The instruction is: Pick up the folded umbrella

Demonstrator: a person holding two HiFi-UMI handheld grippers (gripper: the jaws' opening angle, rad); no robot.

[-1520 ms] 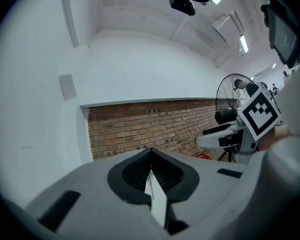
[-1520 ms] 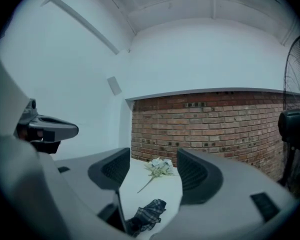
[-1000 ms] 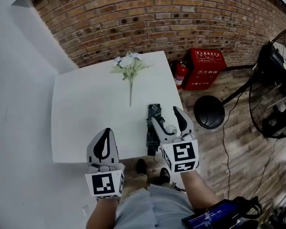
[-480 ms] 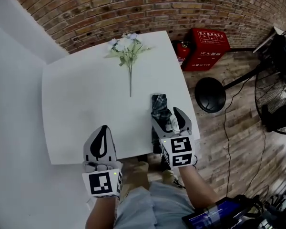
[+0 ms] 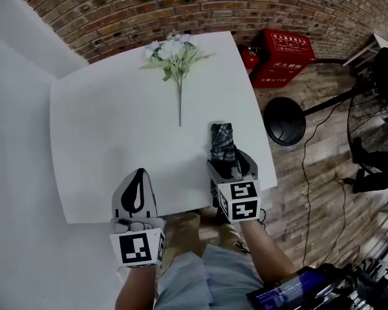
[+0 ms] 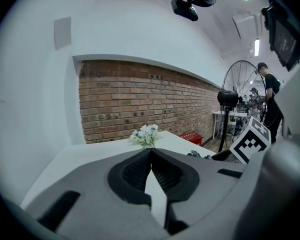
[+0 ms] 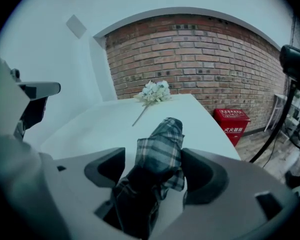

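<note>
The folded umbrella [image 5: 222, 143], dark plaid fabric, lies on the white table [image 5: 116, 141] near its right front edge. My right gripper [image 5: 232, 165] has come down over the umbrella's near end. In the right gripper view the umbrella [image 7: 160, 146] lies between the two jaws of that gripper [image 7: 154, 160]. The jaws are opening and stand wide; the pads do not press on the fabric. My left gripper [image 5: 140, 176] hovers at the table's front edge, left of the umbrella. Its jaw tips meet with nothing between them [image 6: 151, 150].
A bunch of white artificial flowers [image 5: 174, 53] lies at the table's far side. On the wooden floor to the right stand a red fire-extinguisher box [image 5: 284, 57], a fan's round base [image 5: 283, 129] and a large fan [image 5: 375, 141]. A brick wall runs behind.
My right gripper has sunk over the umbrella, so the near end now sits between its jaws. The left gripper has dropped a little at the table's front edge.
</note>
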